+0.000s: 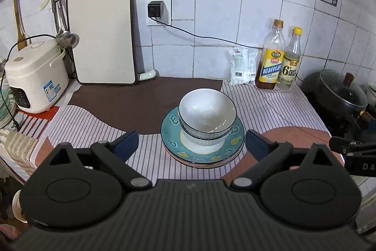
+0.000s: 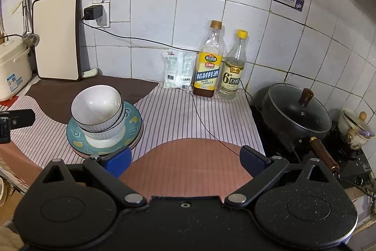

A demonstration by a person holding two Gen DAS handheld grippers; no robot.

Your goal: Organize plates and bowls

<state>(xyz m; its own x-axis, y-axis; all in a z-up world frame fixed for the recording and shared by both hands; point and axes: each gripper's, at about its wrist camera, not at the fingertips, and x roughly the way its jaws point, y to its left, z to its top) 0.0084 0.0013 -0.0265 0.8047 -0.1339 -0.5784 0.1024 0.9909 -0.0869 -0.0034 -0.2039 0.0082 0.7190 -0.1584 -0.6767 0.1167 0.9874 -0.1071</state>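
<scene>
Two white bowls (image 1: 207,113) with dark rims are nested and stand on a teal patterned plate (image 1: 171,141), which lies on a pink-rimmed plate on the striped counter cloth. The stack also shows in the right wrist view, bowls (image 2: 98,107) on the teal plate (image 2: 135,124), at the left. My left gripper (image 1: 191,144) is open and empty, its fingers on either side of the stack's near edge, a little short of it. My right gripper (image 2: 185,160) is open and empty, over the pink patch of cloth to the right of the stack.
A rice cooker (image 1: 35,77) and a leaning cutting board (image 1: 103,34) stand at the back left. Two bottles (image 2: 208,60) and a white packet (image 2: 177,69) stand by the tiled wall. A lidded black pot (image 2: 296,109) sits on the stove at right. A black cable (image 2: 204,119) crosses the cloth.
</scene>
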